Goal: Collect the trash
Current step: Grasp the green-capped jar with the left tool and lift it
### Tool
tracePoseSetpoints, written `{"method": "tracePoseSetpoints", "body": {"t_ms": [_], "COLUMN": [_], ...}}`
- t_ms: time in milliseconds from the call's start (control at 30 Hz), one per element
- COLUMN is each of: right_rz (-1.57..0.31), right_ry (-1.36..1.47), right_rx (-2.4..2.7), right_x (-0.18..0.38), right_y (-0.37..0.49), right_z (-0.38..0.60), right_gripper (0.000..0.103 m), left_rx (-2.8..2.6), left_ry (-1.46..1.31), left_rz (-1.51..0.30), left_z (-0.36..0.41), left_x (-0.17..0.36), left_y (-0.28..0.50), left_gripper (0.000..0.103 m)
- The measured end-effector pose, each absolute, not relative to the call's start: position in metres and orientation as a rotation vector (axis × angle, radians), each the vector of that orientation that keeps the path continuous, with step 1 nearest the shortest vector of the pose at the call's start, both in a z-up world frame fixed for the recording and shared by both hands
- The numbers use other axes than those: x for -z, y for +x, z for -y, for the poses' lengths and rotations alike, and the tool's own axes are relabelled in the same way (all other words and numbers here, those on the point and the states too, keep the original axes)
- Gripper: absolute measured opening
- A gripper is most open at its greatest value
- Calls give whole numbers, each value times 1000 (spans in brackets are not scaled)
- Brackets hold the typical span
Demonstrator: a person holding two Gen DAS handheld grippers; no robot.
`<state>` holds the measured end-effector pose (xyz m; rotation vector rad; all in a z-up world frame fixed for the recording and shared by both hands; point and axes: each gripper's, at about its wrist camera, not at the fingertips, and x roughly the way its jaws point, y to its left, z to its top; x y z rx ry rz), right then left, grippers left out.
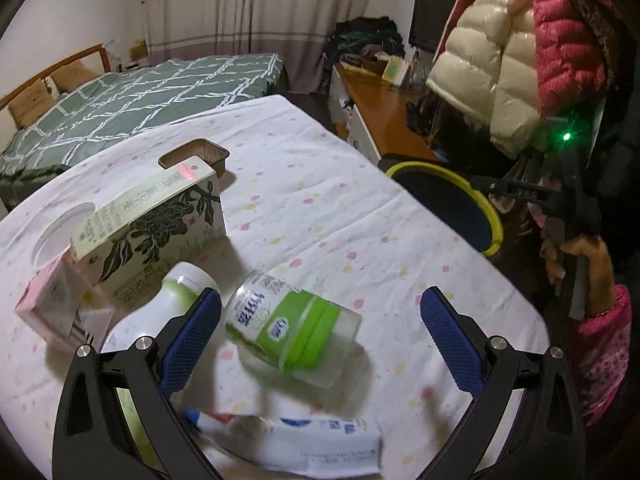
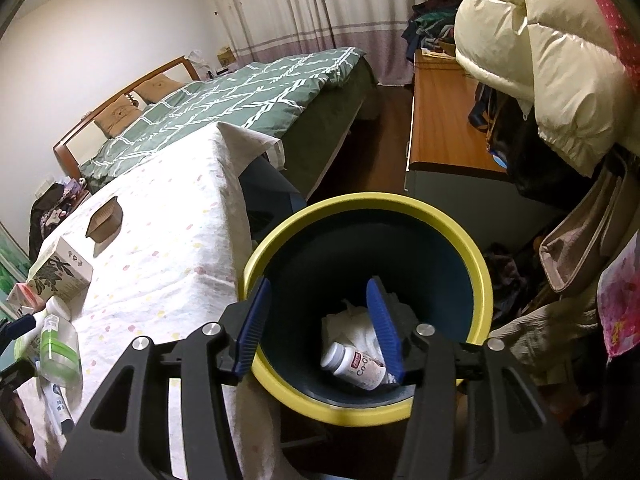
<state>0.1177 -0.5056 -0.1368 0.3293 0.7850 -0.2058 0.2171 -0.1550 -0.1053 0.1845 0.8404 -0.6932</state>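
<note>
Here the left hand-held gripper [image 1: 320, 320] gapes wide around a green-labelled jar [image 1: 294, 330] lying mid-frame on the desk [image 1: 340, 200]; the right hand-held gripper [image 2: 320, 320] hangs part-open, empty, above the bin [image 2: 460, 236].

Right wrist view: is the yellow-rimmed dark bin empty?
No, a white pill bottle and crumpled white paper lie inside the yellow-rimmed dark bin.

The white pill bottle [image 2: 354, 365] in the bin [image 2: 476, 264] reads "Co-Q"; print on the green-labelled jar [image 1: 294, 330] and floral box [image 1: 156, 224] stays illegible.
</note>
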Motion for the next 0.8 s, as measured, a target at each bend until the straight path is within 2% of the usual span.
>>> {"method": "tracePoseSetpoints", "body": {"t_ms": [433, 733, 800], "right_rz": [-799, -812, -814], "right_ry": [343, 342, 341], "right_rx": [201, 187, 185], "right_x": [145, 150, 150], "right_y": [117, 120, 120], "right_z": [511, 506, 506], "right_gripper": [49, 49, 49], "left_rx": [725, 703, 694], "left_ry": [269, 346, 367], "left_rz": [-915, -897, -891], "left_z": [167, 173, 175], "left_x": [126, 129, 129], "left_y": [230, 220, 218], "left_gripper": [98, 98, 95]}}
